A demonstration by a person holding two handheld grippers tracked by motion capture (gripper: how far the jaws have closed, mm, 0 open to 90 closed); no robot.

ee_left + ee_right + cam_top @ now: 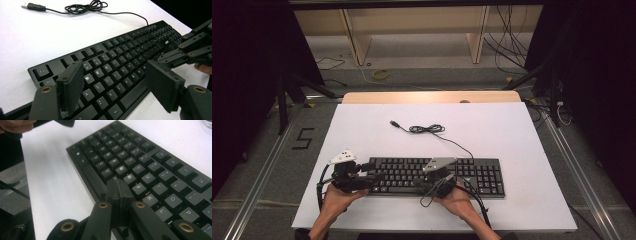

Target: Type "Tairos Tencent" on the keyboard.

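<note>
Your right gripper [117, 185] is closed empty, left gripper [115, 82] open; the keyboard [432, 176] is rigid (keys give), so grip its ends.

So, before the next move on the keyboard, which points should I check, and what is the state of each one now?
1. Right gripper shut with nothing between its pads: ok.
2. Its tip is over the middle letter keys of the keyboard, near the front edge; whether it touches a key: cannot tell.
3. Left gripper open, jaws wide apart above the left letter keys, holding nothing: ok.
4. Keyboard lies flat on the white table, well inside its edges: ok.
5. Cable coiled behind the keyboard, its USB plug loose on the table, away from both grippers: ok.
</note>
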